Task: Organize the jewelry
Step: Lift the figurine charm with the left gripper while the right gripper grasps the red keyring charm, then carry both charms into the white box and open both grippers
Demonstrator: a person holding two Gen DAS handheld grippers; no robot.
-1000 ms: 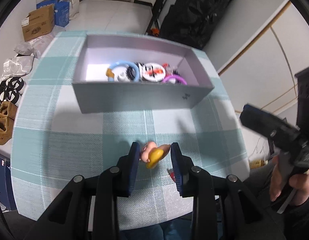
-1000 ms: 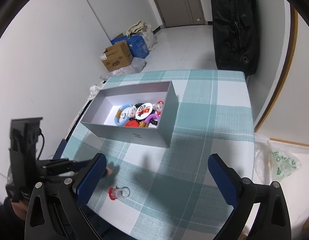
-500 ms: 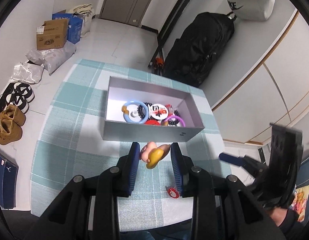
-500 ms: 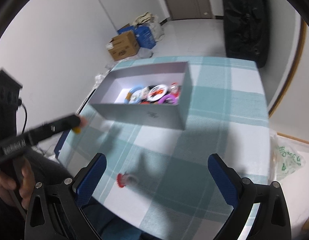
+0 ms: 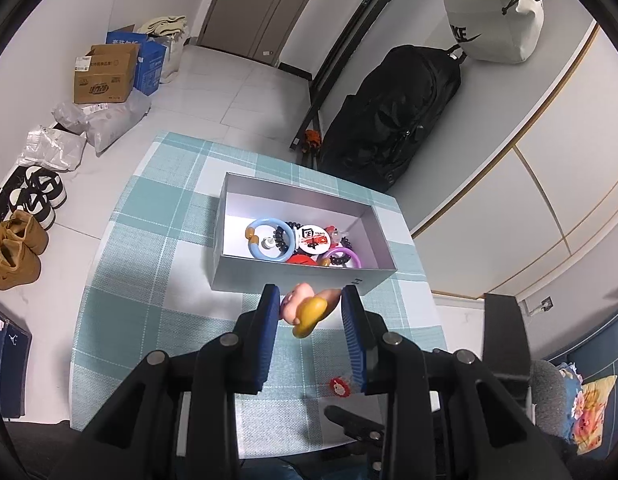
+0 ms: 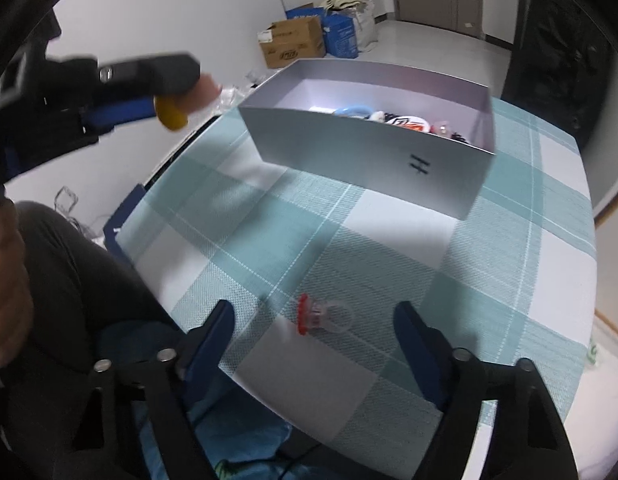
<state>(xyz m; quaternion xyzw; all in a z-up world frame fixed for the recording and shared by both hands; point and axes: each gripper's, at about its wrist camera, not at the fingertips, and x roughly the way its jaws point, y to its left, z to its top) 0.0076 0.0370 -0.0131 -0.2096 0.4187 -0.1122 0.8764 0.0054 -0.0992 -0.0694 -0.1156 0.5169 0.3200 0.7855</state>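
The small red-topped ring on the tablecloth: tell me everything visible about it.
The red-topped ring has a clear, glassy-looking band and a red ornament. It lies on its side on the checked tablecloth, alone, short of the grey box. It sits between the closing jaws of the right gripper, which do not touch it.

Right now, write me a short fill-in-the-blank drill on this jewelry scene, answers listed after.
1. The left gripper is shut on a pink and ____ trinket.
2. The red-topped ring lies on the ____ tablecloth.
3. The right gripper is closing, with the ring between its ____.
4. The blue bangle lies inside the grey ____.

Answers: yellow; checked; fingers; box
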